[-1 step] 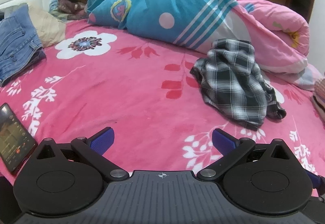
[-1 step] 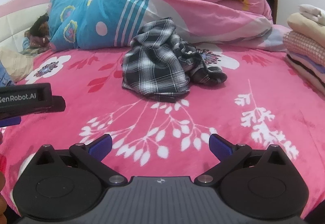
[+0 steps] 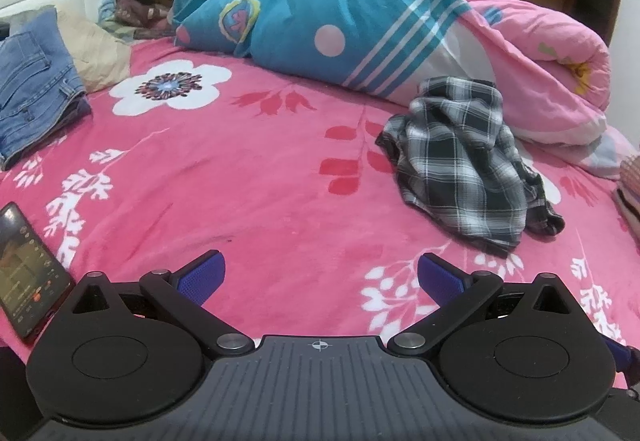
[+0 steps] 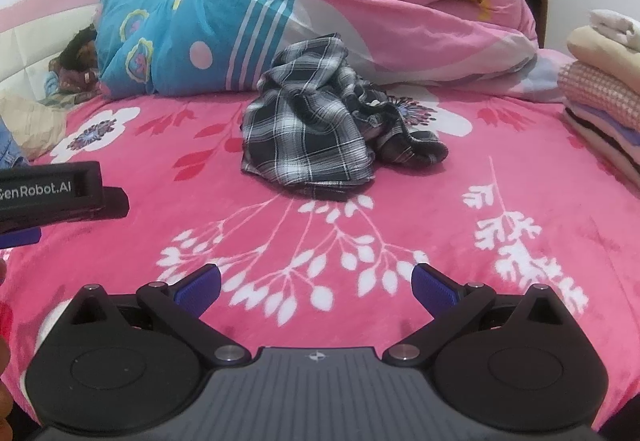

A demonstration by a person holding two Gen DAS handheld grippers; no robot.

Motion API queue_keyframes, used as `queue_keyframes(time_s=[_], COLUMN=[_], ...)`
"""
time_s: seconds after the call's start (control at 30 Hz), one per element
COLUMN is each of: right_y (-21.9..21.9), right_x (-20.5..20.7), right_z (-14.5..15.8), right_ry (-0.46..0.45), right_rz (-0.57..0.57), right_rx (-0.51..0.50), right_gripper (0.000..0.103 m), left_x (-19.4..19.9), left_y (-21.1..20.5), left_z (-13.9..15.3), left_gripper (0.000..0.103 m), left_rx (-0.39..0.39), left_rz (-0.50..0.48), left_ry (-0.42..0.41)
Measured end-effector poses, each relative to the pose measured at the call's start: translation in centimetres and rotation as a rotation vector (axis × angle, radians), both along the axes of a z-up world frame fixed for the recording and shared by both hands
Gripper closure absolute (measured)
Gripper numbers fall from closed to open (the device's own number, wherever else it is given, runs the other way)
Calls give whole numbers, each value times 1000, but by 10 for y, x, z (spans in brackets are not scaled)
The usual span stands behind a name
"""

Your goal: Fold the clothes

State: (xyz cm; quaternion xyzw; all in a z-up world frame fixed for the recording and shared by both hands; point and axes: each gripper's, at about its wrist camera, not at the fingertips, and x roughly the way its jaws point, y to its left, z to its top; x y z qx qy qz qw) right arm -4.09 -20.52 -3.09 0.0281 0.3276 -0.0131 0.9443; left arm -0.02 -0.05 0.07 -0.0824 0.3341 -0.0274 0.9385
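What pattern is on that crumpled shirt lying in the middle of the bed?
The crumpled shirt is a black, grey and white plaid; the right wrist view shows it best.

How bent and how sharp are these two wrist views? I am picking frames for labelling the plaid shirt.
Left wrist view: strong fisheye bowing, the bed bulges, corners are dark, and the plaid shirt sits right of centre, its checks crisp. Right wrist view: same bowing, the shirt near centre and sharp, the folded stack stretched at the right edge. Lighting is soft and even in both, without glare.
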Motion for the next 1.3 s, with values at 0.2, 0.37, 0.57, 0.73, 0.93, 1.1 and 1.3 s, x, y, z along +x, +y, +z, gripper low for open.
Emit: queue_keyframes(time_s=[0.2,0.37,0.57,0.73,0.93,1.1,1.3], right_y=[4,5,5,6,4,4,4], right_x=[-2,-4,-5,-7,-8,-9,-10], right_z=[-1,3,5,5,4,4,4], right_ry=[-8,-1,12,21,39,42,44], right_rz=[-11,-10,-22,-36,-56,-67,-69], right_rx=[-29,-28,-28,-39,-43,-50,-54], right_gripper=[0,0,0,0,0,0,0], left_x=[-5,-6,-14,-17,-20,-21,-23], left_y=[-4,-5,-11,-15,-14,-12,-11], left_z=[5,7,8,9,10,10,11], left_gripper=[0,0,0,0,0,0,0], left_rx=[47,86,129,121,93,77,67], left_rz=[8,8,-9,-38,-36,-20,-14], left_ry=[-23,-32,-35,-28,-35,-37,-41])
